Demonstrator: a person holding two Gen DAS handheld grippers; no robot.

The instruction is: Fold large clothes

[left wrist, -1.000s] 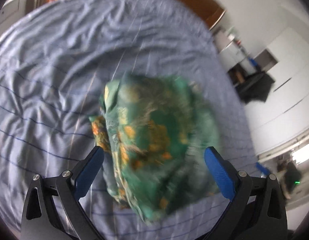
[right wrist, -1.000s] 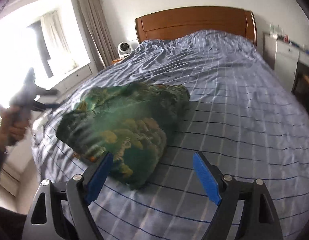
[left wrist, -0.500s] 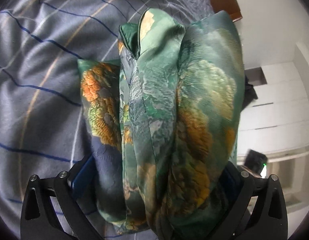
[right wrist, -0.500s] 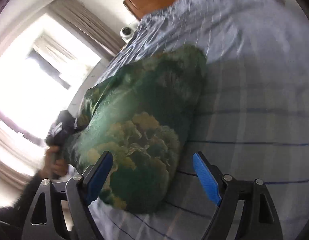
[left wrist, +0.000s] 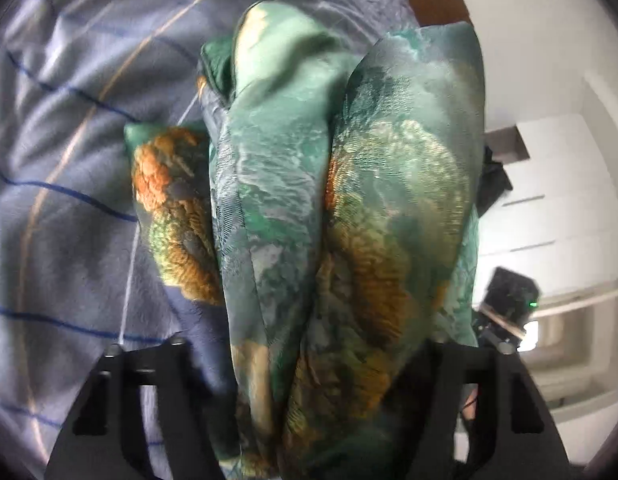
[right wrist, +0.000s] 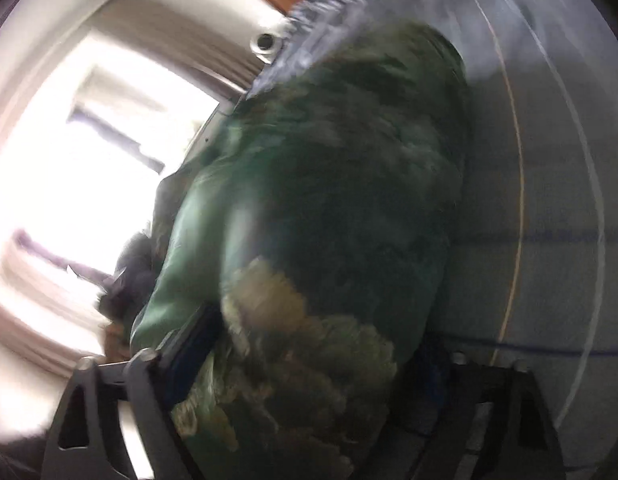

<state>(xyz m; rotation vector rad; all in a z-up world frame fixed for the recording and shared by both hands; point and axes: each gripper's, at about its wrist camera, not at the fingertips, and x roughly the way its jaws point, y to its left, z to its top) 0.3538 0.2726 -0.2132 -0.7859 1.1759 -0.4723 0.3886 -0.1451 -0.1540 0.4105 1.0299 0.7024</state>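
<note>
On striped bedspread [left wrist: 61, 184], both grippers' fingers [right wrist: 193, 344] straddle green garment [left wrist: 309, 208]; grip unclear.

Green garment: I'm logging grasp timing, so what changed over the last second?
Both grippers closed in from open air: the garment now fills the left gripper and the right gripper, jaws around its ends. Whether they clamp is unclear. It still lies on the bed.

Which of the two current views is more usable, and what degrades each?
Left wrist: the sharper one, folded green garment fills the frame, striped bedsheet slightly soft. Right wrist: heavy motion blur over the garment, window blown out, fisheye bending both.
</note>
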